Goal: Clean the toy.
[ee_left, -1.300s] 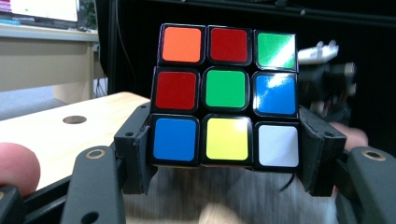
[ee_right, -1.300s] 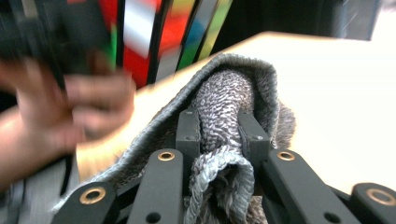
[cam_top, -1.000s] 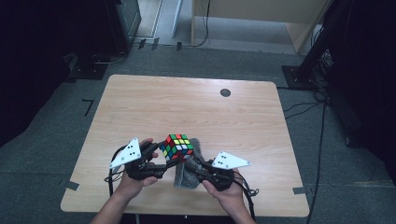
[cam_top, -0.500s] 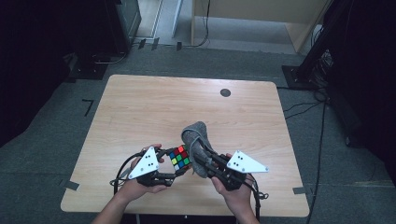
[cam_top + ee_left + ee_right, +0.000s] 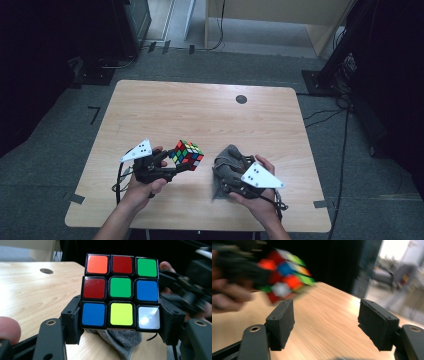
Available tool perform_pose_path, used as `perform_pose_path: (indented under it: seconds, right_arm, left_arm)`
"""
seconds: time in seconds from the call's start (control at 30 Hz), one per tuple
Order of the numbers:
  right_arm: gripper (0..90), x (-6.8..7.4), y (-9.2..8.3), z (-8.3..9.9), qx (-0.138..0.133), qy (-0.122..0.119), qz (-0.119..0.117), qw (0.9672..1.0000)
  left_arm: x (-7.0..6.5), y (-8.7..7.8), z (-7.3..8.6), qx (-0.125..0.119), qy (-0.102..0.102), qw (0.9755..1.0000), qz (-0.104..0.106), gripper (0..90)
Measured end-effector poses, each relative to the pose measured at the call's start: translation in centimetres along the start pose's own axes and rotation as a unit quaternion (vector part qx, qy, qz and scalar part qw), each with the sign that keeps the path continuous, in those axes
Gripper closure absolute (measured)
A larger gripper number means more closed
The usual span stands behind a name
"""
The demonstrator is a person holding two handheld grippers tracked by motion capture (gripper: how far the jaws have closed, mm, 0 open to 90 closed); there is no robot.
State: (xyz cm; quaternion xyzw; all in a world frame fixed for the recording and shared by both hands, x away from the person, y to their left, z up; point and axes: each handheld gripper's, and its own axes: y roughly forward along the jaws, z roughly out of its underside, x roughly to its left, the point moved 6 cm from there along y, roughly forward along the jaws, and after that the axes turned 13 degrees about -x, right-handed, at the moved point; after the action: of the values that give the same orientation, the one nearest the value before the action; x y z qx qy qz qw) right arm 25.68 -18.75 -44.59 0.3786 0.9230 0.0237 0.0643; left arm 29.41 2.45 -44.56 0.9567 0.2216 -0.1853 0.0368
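Note:
A scrambled colour cube hangs just above the wooden table, with my left gripper shut on it. In the left gripper view the cube sits between both pads, which press on its lower sides, and my left gripper holds it upright. A grey cloth lies bunched on the table to the right of the cube, draped against my right gripper. Its jaws have just been opening. In the right gripper view my right gripper stands open with nothing between the pads, and the blurred cube shows up at the left.
A small black round hole marks the far side of the table. Bare wood stretches beyond both grippers. Dark stands and cables line the floor around the table, and a wooden cabinet stands behind it.
The right gripper let go of the cloth, which dropped from beside the cube to the table. The two grippers moved apart, the cube going left and the right gripper going right.

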Motion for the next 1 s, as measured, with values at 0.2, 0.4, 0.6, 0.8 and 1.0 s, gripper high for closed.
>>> perform_pose_path:
  seconds: [0.2,0.4,0.6,0.8,1.0]
  right_arm:
    - [20.6,3.4,1.1,0.0,-0.014,-0.026,-0.053,0.9982]
    - [17.6,4.4,1.8,0.4,-0.003,-0.075,-0.032,0.9966]
    - [31.5,4.6,2.0,0.9,0.006,-0.132,-0.005,0.9912]
    - [33.1,4.3,1.7,0.8,0.018,-0.130,0.003,0.9913]
    - [33.2,2.5,1.4,1.2,0.045,-0.100,0.030,0.9935]
  left_arm:
    - [-0.9,0.7,0.0,0.021,-0.020,0.9996,0.005,34.2]
    - [-2.3,1.6,0.4,0.050,-0.043,0.9975,0.027,34.1]
    - [-3.1,2.0,0.5,0.065,-0.063,0.9952,0.039,34.1]
    - [-2.7,2.1,0.5,0.058,-0.090,0.9925,0.058,30.6]
    - [-1.4,0.9,-0.3,0.023,-0.012,0.9996,0.011,19.3]
